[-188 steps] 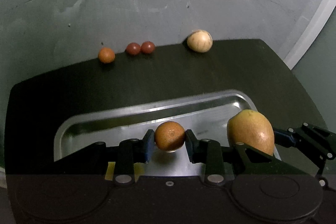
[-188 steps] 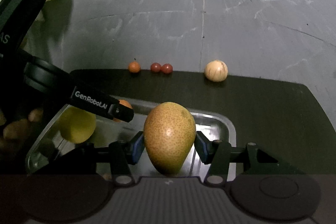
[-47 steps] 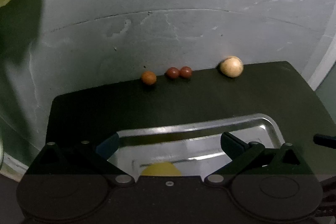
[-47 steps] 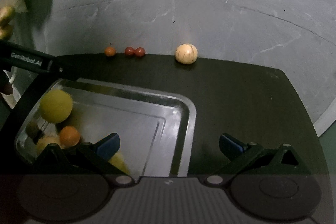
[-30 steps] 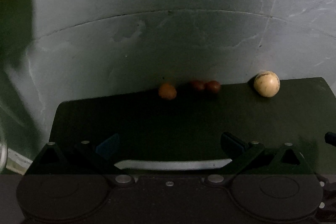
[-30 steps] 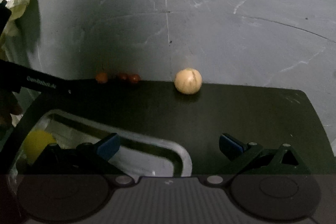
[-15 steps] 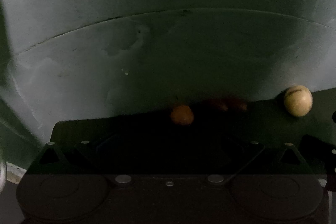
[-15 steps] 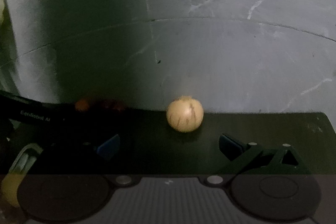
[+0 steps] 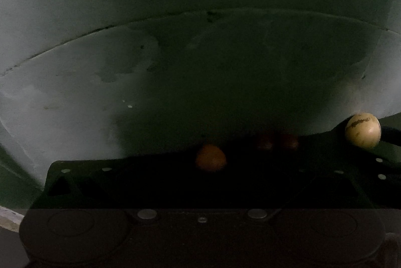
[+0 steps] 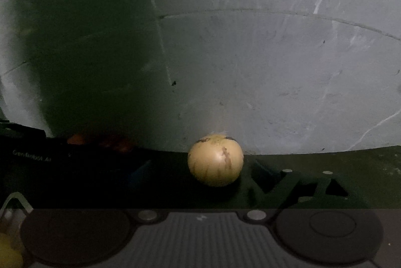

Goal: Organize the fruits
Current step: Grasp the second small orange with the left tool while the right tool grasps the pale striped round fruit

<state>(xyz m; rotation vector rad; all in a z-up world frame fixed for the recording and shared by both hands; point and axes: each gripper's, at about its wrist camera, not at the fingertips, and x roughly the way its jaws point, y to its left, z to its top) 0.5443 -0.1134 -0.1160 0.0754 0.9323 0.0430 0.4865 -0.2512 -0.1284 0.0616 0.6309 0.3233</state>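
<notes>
The pale round fruit (image 10: 215,160), smooth with brown streaks, sits on the dark matte table (image 10: 363,162) against the rough grey wall (image 10: 275,67). The right gripper (image 10: 200,175) is spread around it, not touching. Left of this fruit lies a small orange fruit (image 9: 210,157); the left gripper (image 9: 200,182) is spread.

Black plastic right gripper (image 10: 200,174): ribbed grey centre panel, round silver screws, triangular cut-outs, blue finger pad.

Orange fruit (image 9: 210,158) before left claw (image 9: 200,182)
</notes>
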